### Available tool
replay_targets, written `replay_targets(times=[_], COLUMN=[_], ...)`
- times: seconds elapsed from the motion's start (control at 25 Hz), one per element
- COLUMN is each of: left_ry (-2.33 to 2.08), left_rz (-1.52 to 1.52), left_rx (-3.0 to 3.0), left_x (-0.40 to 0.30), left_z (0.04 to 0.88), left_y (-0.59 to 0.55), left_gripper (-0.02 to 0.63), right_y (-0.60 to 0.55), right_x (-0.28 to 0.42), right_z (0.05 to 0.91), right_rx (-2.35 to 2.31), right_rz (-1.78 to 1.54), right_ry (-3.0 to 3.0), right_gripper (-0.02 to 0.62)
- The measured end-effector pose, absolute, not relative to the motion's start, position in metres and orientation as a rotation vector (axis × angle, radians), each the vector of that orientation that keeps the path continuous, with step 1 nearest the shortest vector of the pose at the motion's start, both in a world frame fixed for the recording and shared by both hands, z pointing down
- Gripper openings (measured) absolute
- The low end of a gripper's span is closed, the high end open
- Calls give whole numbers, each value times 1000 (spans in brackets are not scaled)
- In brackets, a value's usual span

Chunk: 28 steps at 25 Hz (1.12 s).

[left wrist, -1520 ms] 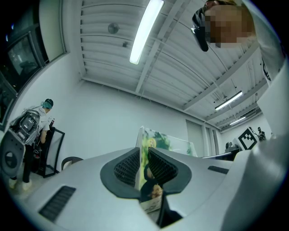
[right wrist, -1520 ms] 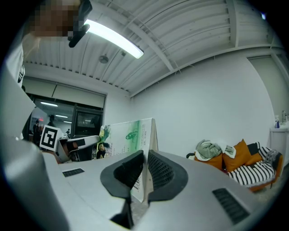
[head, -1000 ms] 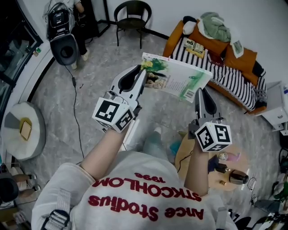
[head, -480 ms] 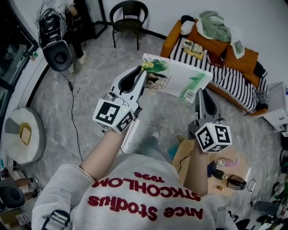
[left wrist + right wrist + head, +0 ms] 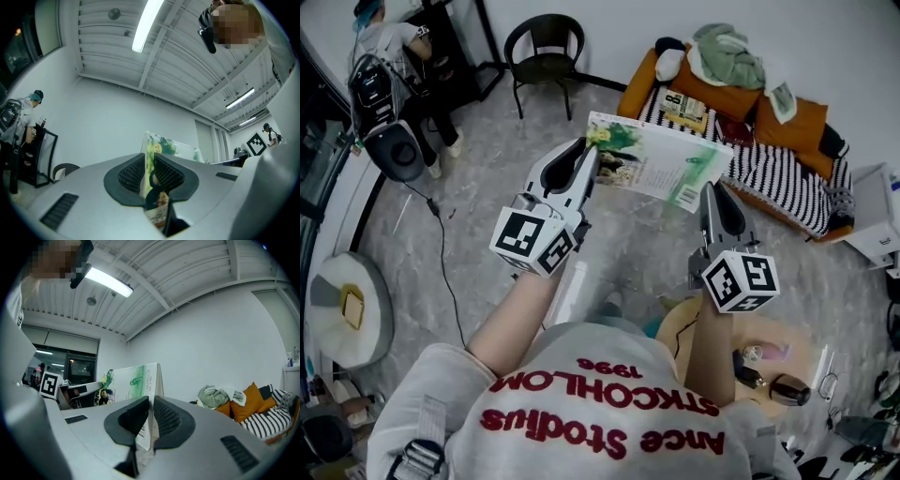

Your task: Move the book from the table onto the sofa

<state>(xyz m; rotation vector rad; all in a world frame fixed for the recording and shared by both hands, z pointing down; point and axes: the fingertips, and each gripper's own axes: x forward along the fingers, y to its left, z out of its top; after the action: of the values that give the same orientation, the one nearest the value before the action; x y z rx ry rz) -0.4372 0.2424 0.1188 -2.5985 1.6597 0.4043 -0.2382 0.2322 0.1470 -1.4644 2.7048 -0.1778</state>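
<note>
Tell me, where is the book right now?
In the head view the book is in the air, held at its ends by the left gripper and the right gripper, near the sofa.

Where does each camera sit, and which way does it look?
Head view: on the person's head, looking down at the book and sofa; shows both arms, shirt, left hand-held gripper and right hand-held gripper.
Left gripper view: on the left hand-held gripper, along its jaws shut on the book, toward wall and ceiling; shirt at right.
Right gripper view: on the right hand-held gripper, along its jaws shut on the book, toward the sofa; shirt at left.
Shared: all three show the book.
</note>
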Motion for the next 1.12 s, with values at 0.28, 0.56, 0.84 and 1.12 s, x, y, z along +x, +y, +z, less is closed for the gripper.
replay_targets(times=[0.28, 0.56, 0.84, 1.12], left_ry=[1632, 1633, 1634, 1607], left_rz=[424, 427, 435, 467], left_rx=[-2623, -2634, -2624, -2644], left_x=[-406, -383, -377, -372], left_z=[114, 115, 111, 106], left_y=[186, 144, 122, 85], left_gripper=[66, 66, 66, 66], right_y=[181, 137, 117, 86], right_x=[-207, -183, -177, -173], right_z=[144, 143, 139, 138], right_rx=[-1487, -1492, -1477, -1480], right_rz=[-179, -178, -167, -176], right_ry=[2694, 2693, 2689, 2691], right_gripper=[58, 58, 58, 58])
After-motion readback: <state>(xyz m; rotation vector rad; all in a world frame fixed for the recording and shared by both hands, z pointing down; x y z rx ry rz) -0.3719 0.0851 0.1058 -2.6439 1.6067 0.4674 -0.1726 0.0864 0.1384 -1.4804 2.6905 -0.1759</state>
